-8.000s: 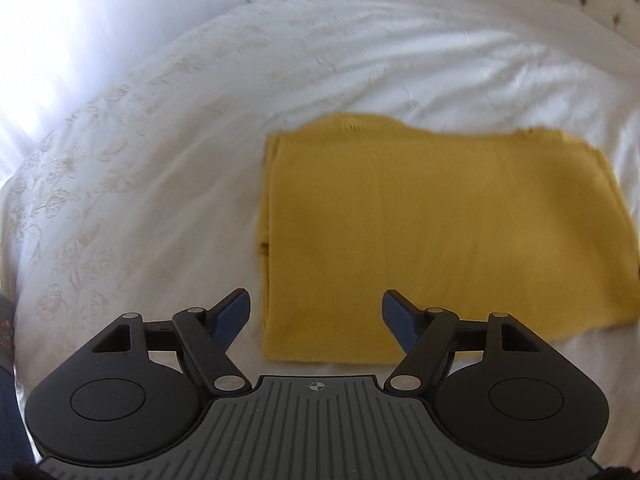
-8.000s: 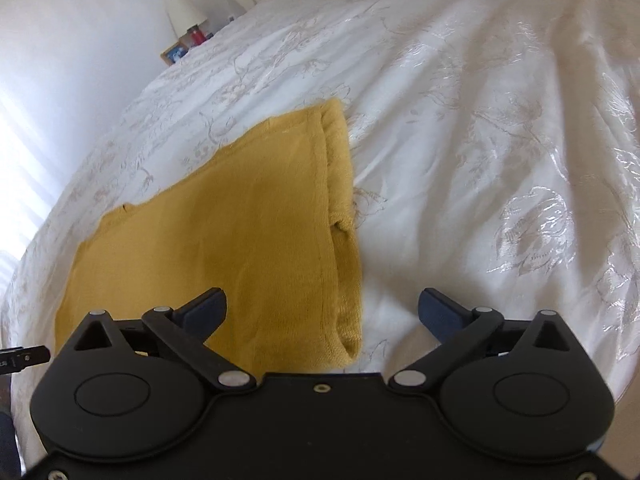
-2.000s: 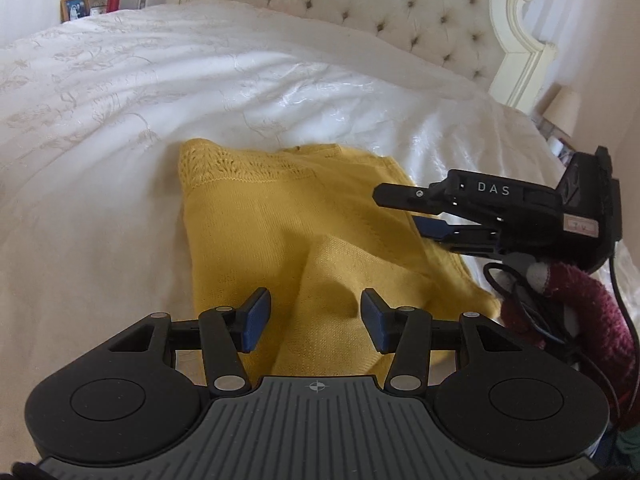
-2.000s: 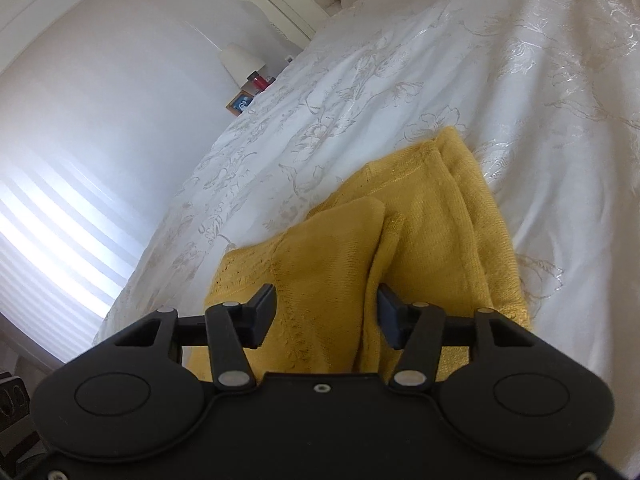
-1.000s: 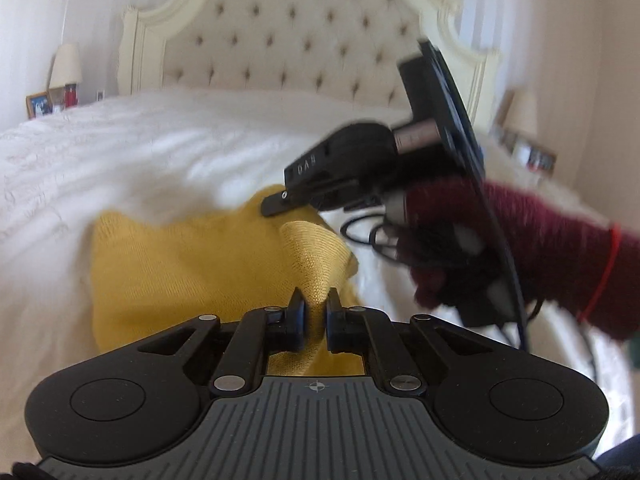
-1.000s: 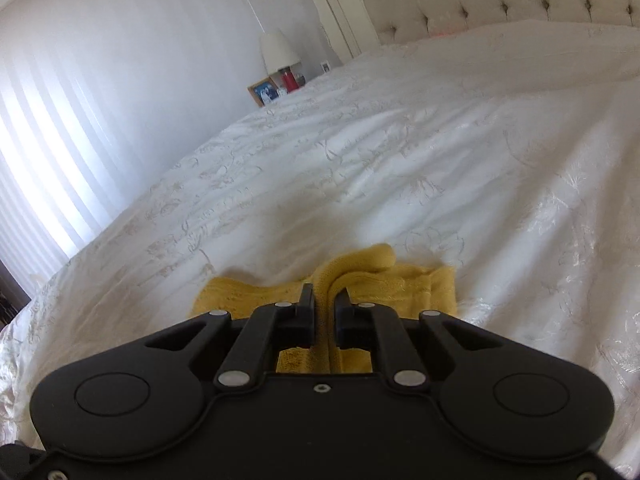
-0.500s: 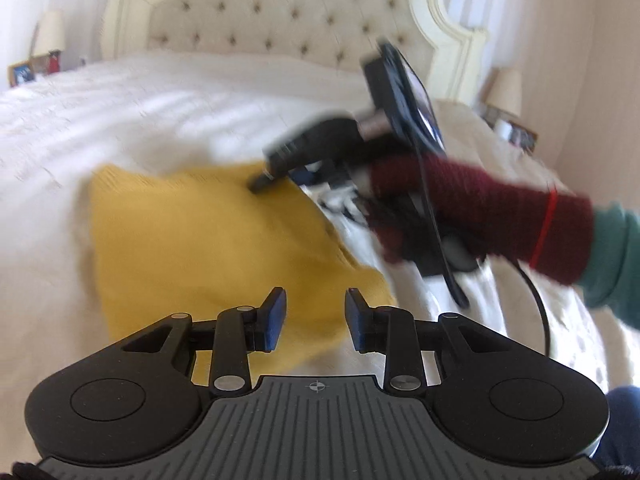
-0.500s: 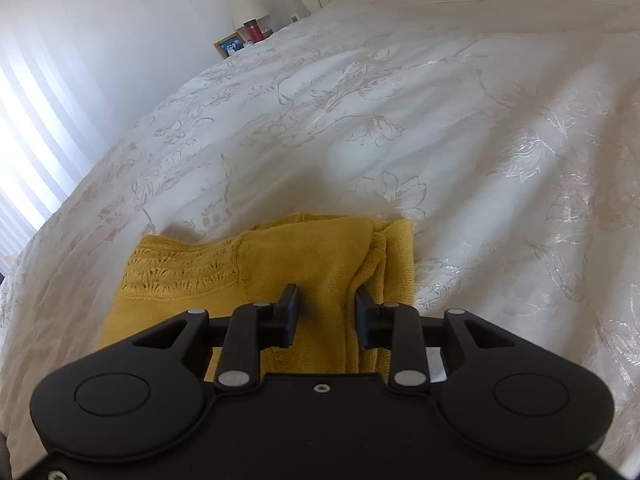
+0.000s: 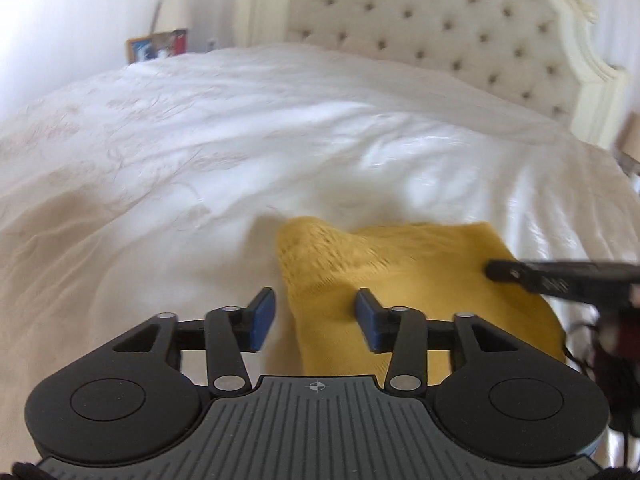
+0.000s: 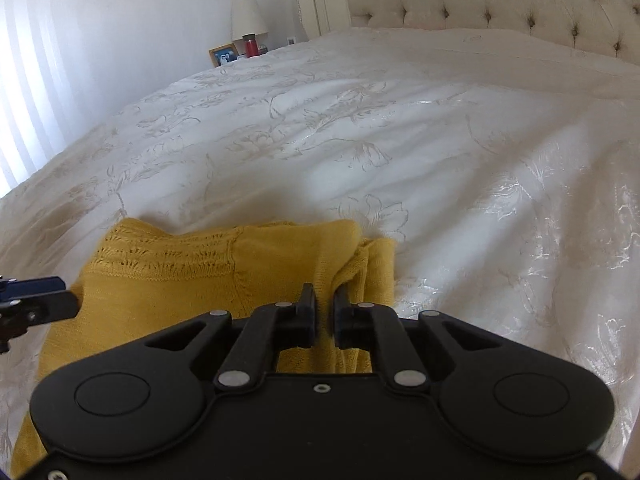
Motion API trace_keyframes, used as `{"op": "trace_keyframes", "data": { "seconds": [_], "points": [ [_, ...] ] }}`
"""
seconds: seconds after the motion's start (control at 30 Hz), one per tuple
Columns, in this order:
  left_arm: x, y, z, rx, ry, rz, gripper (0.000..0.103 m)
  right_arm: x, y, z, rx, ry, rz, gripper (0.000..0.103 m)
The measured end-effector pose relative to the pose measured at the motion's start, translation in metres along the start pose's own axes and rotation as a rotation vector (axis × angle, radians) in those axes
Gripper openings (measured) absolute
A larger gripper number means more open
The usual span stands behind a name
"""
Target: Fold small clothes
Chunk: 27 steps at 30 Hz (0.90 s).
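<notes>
**Pinching the fold: right tool clamped on the yellow knit, left tool let go**

Holding the right gripper (image 10: 324,312) low over the bed, you have its jaws just closed to a narrow slit, and a raised ridge of the yellow knit garment (image 10: 208,280) runs into that slit, so the pads pinch the cloth near its right edge. In the left wrist view the same tool (image 9: 520,274) shows as a dark, blurred bar lying across the garment's right side, with your dark red sleeve (image 9: 612,356) behind it.

Your left gripper (image 9: 316,316) has its jaws parted, and they have just been opening. Its blue pads (image 9: 262,318) stand either side of the garment's left edge: one over the bedspread, the other over the yellow cloth. Nothing is pressed between them. From the right wrist view only the tip of this tool (image 10: 36,304) pokes in at the left, just beside the garment's lace-patterned corner.

The garment (image 9: 400,280) lies folded into a compact block on the white embroidered bedspread (image 10: 360,140), near your side of the bed, with the openwork band along its far edge. Beyond it stand the tufted headboard (image 9: 440,40) and, at the far left corner, a lamp (image 10: 248,16), a picture frame (image 10: 222,55) and a red cup (image 10: 251,46).
</notes>
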<state>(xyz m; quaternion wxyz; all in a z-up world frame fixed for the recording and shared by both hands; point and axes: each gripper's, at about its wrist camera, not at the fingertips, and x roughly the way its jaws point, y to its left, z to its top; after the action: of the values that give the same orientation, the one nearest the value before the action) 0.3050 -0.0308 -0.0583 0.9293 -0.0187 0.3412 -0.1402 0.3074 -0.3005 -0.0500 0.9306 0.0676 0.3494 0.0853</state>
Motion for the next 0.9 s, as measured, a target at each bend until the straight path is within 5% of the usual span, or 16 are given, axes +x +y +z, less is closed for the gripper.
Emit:
{"op": "trace_keyframes", "data": {
  "seconds": [0.17,0.3,0.4,0.6,0.73,0.9],
  "points": [
    [0.031,0.021,-0.005,-0.068,0.120,0.049,0.072,0.007,-0.001,-0.008,0.014,0.010,-0.013,0.017],
    [0.012,0.027,-0.005,-0.109,0.105,0.039,0.072,0.007,0.001,-0.005,0.005,0.019,-0.029,0.020],
    [-0.023,0.026,-0.009,-0.123,0.061,0.034,0.071,-0.011,0.005,0.001,-0.021,-0.014,-0.059,0.042],
    [-0.071,0.002,-0.044,-0.024,0.076,-0.011,0.071,-0.072,0.024,-0.009,0.000,-0.040,-0.001,0.056],
    [-0.071,-0.017,-0.071,0.060,0.139,-0.008,0.071,-0.091,0.047,-0.033,-0.071,0.061,-0.002,0.058],
    [-0.069,-0.017,-0.090,0.060,0.180,0.017,0.072,-0.079,0.044,-0.065,-0.074,0.285,-0.111,0.058]
  ]
}}
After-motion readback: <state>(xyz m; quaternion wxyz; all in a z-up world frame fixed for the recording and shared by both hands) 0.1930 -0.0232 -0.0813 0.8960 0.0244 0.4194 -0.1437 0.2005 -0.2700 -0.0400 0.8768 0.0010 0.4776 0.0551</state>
